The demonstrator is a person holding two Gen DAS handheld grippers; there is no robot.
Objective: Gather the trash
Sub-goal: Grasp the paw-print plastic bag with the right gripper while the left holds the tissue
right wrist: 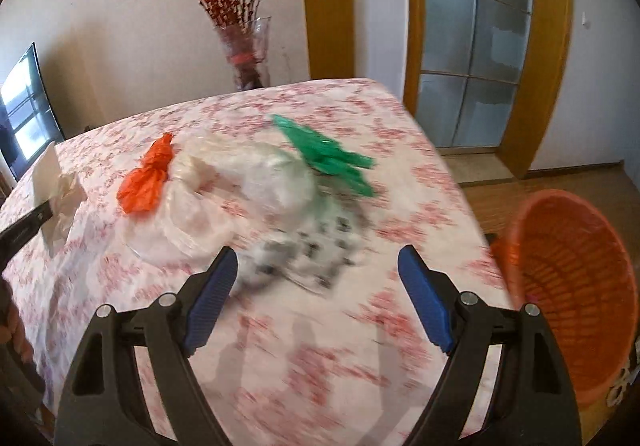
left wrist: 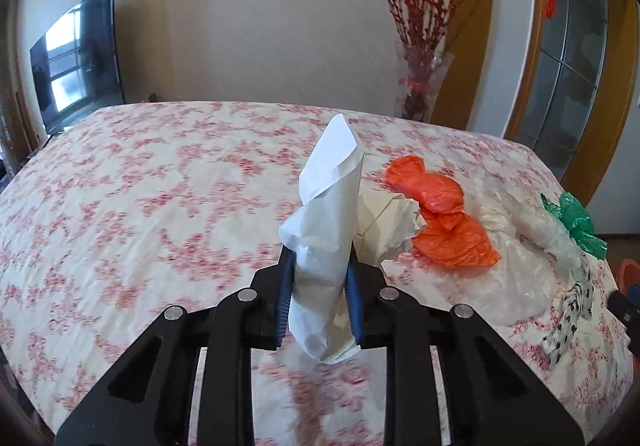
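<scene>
Jaws of the left gripper [left wrist: 318, 296] closed on a crumpled white tissue paper [left wrist: 326, 242], blue pads pressing both sides of its lower half, seen centre of the left wrist view. Upper end of the tissue standing up in a loose cone, lower end hanging just below the pads; held clear of the surface, probably for carrying to a bin. Right behind it, a second cream-white crumpled paper wad [left wrist: 390, 228] lying on the pink-flowered tablecloth surface [left wrist: 140, 205]. To its right, a crumpled orange plastic bag [left wrist: 440, 221], then a clear crinkled plastic bag [left wrist: 512, 258], a green plastic bag scrap [left wrist: 576, 221] at right edge, and a white black-spotted wrapper [left wrist: 572, 310] at lower right. All lying loose in a row, apparently laid out as trash for pickup.

In the right wrist view, jaws of the right gripper [right wrist: 318, 294] spread wide, holding nothing, touching nothing, hovering above the cloth near the spotted wrapper at centre, which is blurred. Wide spread suits a grab at that bulky, soft litter. Orange woven plastic basket [right wrist: 576, 286] at right edge, beside and below the surface, likely the destination for the trash. Held tissue visible at far left.
</scene>
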